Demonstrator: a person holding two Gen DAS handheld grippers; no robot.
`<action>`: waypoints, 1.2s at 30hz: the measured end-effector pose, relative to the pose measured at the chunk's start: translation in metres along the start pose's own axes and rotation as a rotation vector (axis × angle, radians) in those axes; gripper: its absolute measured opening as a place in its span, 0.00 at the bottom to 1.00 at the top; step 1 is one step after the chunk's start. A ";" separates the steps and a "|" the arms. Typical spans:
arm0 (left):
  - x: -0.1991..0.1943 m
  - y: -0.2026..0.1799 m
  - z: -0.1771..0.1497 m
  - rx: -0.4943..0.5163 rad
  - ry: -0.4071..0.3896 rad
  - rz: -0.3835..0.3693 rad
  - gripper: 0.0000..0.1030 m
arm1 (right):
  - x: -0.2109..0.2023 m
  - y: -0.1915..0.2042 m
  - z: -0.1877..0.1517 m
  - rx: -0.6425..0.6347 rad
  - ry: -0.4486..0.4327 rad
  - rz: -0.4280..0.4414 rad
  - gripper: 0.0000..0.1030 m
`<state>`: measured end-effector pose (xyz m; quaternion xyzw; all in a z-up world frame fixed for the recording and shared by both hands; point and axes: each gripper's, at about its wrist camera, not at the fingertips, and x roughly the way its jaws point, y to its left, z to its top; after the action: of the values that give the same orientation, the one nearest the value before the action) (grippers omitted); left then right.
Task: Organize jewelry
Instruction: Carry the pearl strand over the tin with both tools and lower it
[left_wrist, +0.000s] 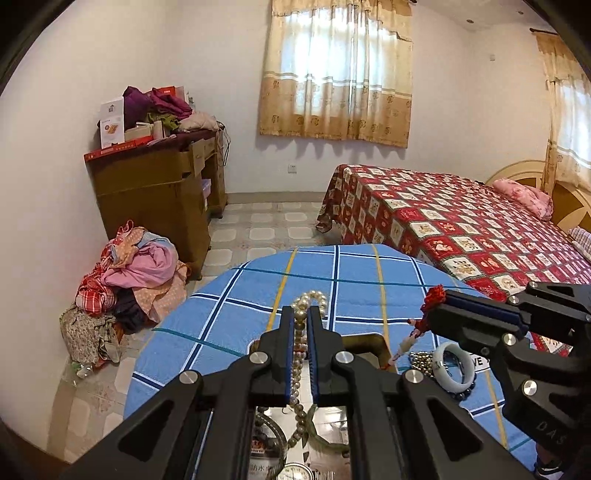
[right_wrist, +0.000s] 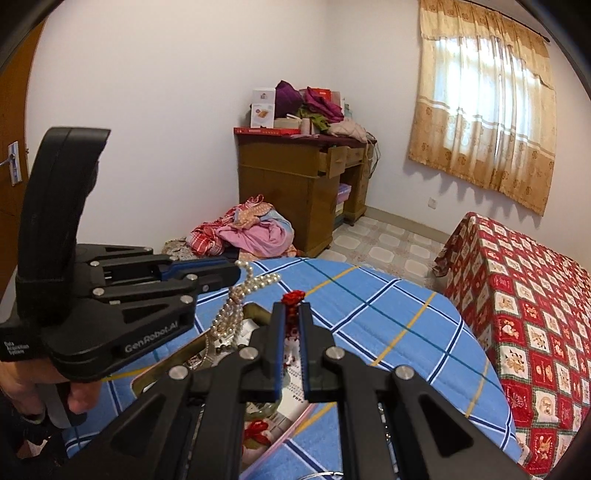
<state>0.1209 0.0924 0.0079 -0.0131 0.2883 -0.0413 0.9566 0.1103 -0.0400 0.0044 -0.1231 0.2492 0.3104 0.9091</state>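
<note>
On the table with the blue checked cloth (left_wrist: 354, 273) a gold-rimmed tray (left_wrist: 373, 341) holds loose jewelry: a white bangle (left_wrist: 453, 363), a beaded chain (left_wrist: 421, 363) and a wristwatch (left_wrist: 295, 472) near the table's near edge. The left gripper (left_wrist: 301, 317) points forward and down, jaws pinching a pearl necklace (left_wrist: 308, 301) that hangs over the tray. Just beside it, the right gripper (right_wrist: 291, 314) has its jaws pressed on a red tasselled charm (right_wrist: 293, 297), also lifted above the tray. A hand (right_wrist: 79, 397) grips the left handle. The cloth's far half lies bare; a bed (left_wrist: 461, 229) stands beyond its right edge.
</note>
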 end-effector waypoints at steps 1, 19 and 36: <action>0.003 0.000 -0.001 0.001 0.004 0.000 0.06 | 0.003 0.000 0.000 0.000 0.005 -0.003 0.08; 0.045 -0.002 -0.030 0.022 0.108 0.038 0.06 | 0.050 -0.007 -0.038 0.024 0.131 -0.016 0.08; 0.047 -0.005 -0.034 0.023 0.128 0.053 0.06 | 0.050 -0.005 -0.049 0.041 0.154 -0.021 0.08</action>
<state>0.1413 0.0830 -0.0459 0.0084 0.3485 -0.0203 0.9371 0.1291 -0.0368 -0.0630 -0.1305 0.3232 0.2854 0.8928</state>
